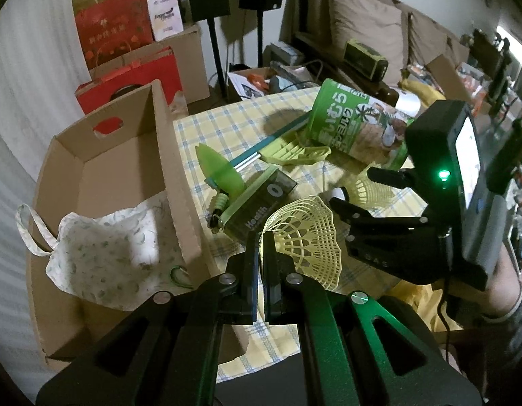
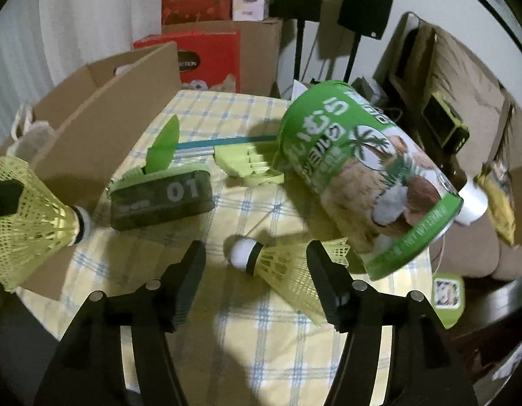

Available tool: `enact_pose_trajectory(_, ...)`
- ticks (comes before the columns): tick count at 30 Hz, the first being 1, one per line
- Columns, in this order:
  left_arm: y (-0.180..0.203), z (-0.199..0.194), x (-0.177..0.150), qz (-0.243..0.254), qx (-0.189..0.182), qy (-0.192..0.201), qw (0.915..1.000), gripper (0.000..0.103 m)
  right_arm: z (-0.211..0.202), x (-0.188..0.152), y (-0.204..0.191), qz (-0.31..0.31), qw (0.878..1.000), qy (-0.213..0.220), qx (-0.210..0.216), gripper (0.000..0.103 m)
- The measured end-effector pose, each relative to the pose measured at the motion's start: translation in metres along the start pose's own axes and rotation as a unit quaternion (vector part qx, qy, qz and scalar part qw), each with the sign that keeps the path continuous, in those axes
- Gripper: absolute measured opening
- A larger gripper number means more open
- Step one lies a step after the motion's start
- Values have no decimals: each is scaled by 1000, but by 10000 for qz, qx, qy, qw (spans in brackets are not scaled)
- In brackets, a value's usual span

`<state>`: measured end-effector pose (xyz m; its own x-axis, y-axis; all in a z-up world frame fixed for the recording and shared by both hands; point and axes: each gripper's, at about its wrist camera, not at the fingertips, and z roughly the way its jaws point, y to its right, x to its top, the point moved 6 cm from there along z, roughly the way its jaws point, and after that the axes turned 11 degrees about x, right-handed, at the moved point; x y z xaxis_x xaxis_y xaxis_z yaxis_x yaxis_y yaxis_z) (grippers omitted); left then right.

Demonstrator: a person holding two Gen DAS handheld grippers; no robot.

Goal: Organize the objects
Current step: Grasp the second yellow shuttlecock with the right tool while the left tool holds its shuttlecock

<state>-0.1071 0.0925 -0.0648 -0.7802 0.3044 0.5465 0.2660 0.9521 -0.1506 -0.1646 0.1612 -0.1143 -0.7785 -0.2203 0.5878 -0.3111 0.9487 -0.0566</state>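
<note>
My left gripper (image 1: pixel 260 238) is shut on the skirt edge of a yellow mesh shuttlecock (image 1: pixel 306 237), held above the checked tablecloth (image 1: pixel 227 118) beside the cardboard box (image 1: pixel 102 155). In the right wrist view that same shuttlecock (image 2: pixel 31 223) hangs at the far left, white cork toward the table's middle. My right gripper (image 2: pixel 257 267) stands open low over the cloth. A second yellow shuttlecock (image 2: pixel 281 267) lies on its side between the fingers, its skirt against the right finger (image 2: pixel 323 270) and its white cork well away from the left one. From the left wrist the right gripper (image 1: pixel 362 191) shows at the right.
A cloth bag (image 1: pixel 109 253) lies in the box. On the cloth lie a dark case marked 01 (image 2: pixel 163 196), a green tipped-over canister (image 2: pixel 362 176), a green swatter-like tool (image 2: pixel 164 145) and a pale green plastic piece (image 2: pixel 247 165). Red bags, cartons and speaker stands stand behind.
</note>
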Motion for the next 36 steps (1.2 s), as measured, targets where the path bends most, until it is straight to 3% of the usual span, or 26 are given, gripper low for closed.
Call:
enact_pose_trajectory(5,-2,2,-1,-18,-11,-37,10000,2,-19,-1,-3,316,9985,203,408,63)
enact_pose_trajectory(14,-4,3,0,-109,-56,-45,9999,2,-58,-13,20,812,9950,478,314,63)
enact_pose_trajectory(19,-2,1,-1,-102,-71,-46,9999,2,-46,-24,38,1201,9909,365,483,63)
enact_pose_trajectory(28,2,-2,-2,-78,-79,-31,9999,2,-23,-32,42,1344,9885,286,626,63)
enact_pose_trajectory(29,2,-2,-2,-77,-78,-44,9999,2,-21,-33,42,1373,9878,264,686,61)
enact_pose_trajectory(31,3,-2,-3,-82,-91,-60,9999,2,-16,-35,40,1402,9861,205,864,28)
enact_pose_trajectory(36,4,-4,-3,-96,-132,-66,9998,2,-10,-33,21,1239,9833,169,1322,15)
